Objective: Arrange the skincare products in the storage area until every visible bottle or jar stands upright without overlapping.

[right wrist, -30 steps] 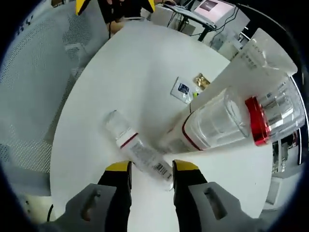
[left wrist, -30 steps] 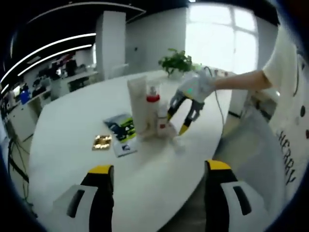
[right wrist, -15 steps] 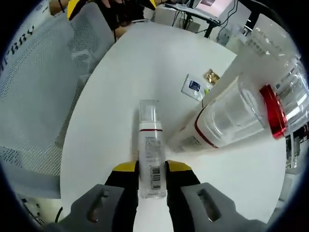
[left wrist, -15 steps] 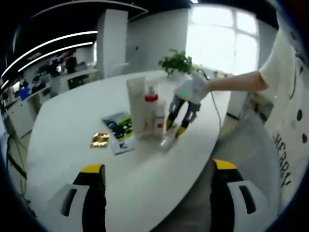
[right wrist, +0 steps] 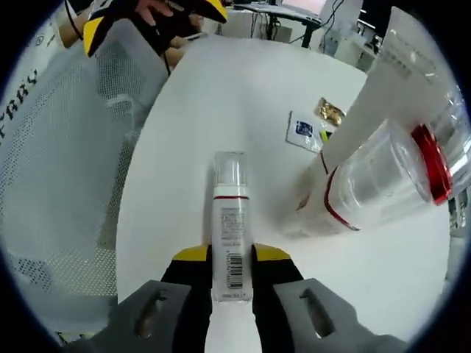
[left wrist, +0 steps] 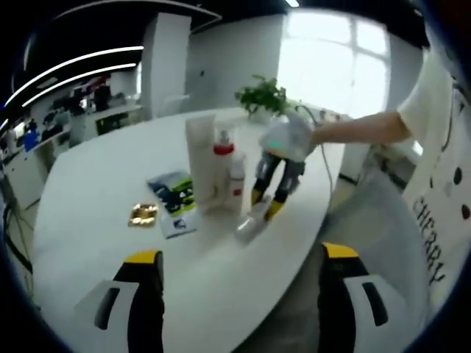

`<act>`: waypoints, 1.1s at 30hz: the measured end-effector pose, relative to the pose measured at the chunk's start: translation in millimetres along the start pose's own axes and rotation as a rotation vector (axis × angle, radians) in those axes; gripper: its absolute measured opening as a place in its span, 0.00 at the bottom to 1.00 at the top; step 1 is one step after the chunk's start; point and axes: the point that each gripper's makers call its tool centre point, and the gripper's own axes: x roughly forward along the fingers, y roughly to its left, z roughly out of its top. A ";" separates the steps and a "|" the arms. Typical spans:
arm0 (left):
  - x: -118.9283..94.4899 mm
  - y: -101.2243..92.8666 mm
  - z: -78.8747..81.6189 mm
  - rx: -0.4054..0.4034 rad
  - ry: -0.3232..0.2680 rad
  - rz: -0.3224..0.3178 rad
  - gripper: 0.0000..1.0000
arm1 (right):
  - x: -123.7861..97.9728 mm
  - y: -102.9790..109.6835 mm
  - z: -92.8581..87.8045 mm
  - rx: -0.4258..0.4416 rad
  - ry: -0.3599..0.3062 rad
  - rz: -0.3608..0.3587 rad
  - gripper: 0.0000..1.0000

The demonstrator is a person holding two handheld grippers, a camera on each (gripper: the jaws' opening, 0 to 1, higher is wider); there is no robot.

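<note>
The right gripper has its two yellow-tipped jaws pressed against the sides of a small clear bottle, which lies flat on the white table with its barcode label facing up, a thin red band near the neck and its clear cap pointing away from the camera. In the left gripper view the same gripper reaches down to the table near its right edge, and the lying bottle shows as a small pale shape at its tips. Just beside it stands a cluster of upright products: a tall white tube, a bottle with a red collar under a clear cap, and a shorter white bottle. In the right gripper view the tube and the red-collared bottle loom large at the right. A dark printed sachet and a small gold packet lie flat on the table to the left of the cluster, near each other. The left gripper hangs well back from the products with its jaws wide apart and nothing between them. A potted plant stands at the far end of the table.
</note>
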 end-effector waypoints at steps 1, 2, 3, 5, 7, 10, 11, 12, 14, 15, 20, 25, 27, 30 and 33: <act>-0.4 2.7 -0.9 0.001 0.000 -0.001 0.81 | 0.4 2.3 1.7 0.013 -0.014 0.000 0.19; -0.7 4.5 -1.8 0.001 -0.001 -0.002 0.81 | 0.5 5.1 3.4 0.023 -0.024 0.000 0.19; -0.9 5.6 -2.3 -0.001 -0.004 -0.003 0.80 | 0.8 8.9 5.3 0.055 -0.041 0.004 0.19; -1.3 8.1 -3.2 -0.013 -0.011 -0.001 0.80 | 1.8 12.2 8.2 0.095 -0.075 0.002 0.19; -0.9 6.6 -3.7 -0.018 -0.012 -0.006 0.79 | 1.2 16.9 13.3 0.152 -0.129 0.006 0.19; 0.5 5.7 -7.3 -0.019 -0.001 -0.014 0.77 | -3.0 24.2 24.3 0.216 -0.209 0.008 0.19; 1.1 7.0 -8.8 -0.021 0.001 -0.018 0.77 | -4.9 25.7 28.3 0.233 -0.235 0.007 0.19; 1.5 7.6 -8.9 -0.028 -0.001 -0.024 0.77 | -8.4 27.0 33.4 0.255 -0.271 0.002 0.19; 2.9 7.3 -4.9 -0.049 -0.027 -0.038 0.75 | -15.8 30.7 45.9 0.297 -0.343 0.002 0.19; 3.6 6.3 -1.3 -0.072 -0.045 -0.052 0.74 | -18.9 31.9 50.9 0.310 -0.373 0.004 0.19; 7.3 3.9 13.6 -0.099 -0.099 -0.074 0.62 | -39.6 38.9 80.0 0.360 -0.527 0.019 0.19; 9.1 -10.1 36.2 -0.176 -0.198 -0.169 0.57 | -62.1 46.0 107.8 0.381 -0.666 0.036 0.19; 7.7 -12.6 42.9 -0.211 -0.233 -0.201 0.55 | -72.0 49.3 119.2 0.404 -0.736 0.062 0.19; 3.5 -21.1 57.0 -0.243 -0.296 -0.248 0.48 | -85.2 55.7 133.0 0.406 -0.842 0.104 0.19; 3.7 -24.9 63.9 -0.275 -0.328 -0.276 0.44 | -86.9 57.0 136.1 0.439 -0.867 0.115 0.19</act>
